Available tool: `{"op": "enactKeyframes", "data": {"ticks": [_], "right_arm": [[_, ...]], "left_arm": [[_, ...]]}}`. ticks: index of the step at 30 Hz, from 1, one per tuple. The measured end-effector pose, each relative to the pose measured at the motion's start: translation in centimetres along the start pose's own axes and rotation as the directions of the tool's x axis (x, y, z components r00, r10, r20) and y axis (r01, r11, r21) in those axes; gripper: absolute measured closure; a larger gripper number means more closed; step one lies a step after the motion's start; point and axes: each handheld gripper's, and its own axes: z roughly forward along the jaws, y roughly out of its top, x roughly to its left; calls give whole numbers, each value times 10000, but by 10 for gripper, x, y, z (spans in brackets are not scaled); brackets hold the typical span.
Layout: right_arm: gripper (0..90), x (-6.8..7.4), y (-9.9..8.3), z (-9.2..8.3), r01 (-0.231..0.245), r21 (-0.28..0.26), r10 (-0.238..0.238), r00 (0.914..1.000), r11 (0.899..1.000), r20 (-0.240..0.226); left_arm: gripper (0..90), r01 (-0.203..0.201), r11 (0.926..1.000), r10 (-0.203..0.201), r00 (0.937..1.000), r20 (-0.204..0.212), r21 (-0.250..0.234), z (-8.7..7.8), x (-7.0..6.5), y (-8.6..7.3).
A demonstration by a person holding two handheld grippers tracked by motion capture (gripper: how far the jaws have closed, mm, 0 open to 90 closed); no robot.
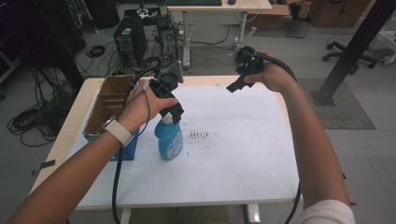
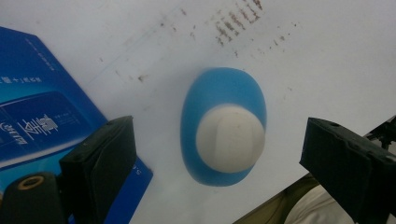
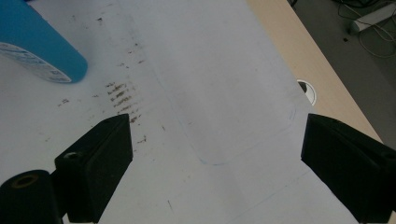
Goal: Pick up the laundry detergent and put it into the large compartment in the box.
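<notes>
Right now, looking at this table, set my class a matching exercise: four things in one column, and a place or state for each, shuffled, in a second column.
Things
1. blue bottle
2. cardboard box
3. left gripper
4. right gripper

Places or states
A. raised above the table's far edge, jaws open, holding nothing
B. stands upright on the white table, white cap up
C. at the table's left edge, open at the top
D. directly above the bottle's cap, jaws open

Pairs: 1-B, 2-C, 3-D, 4-A
</notes>
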Motion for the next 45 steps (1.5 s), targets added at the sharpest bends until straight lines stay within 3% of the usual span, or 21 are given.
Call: {"op": "enactKeyframes", "data": {"ticks": [22, 45], "right_arm": [[90, 0, 1, 1, -18, -63, 18, 10000, 10000, -32], [90, 0, 1, 3, 11, -5, -11, 10000, 10000, -56]], "left_arm": [[110, 233, 9997, -232, 9995, 197, -56, 20, -1, -4], [112, 184, 9998, -185, 9997, 172, 88, 39, -3, -3]]}}
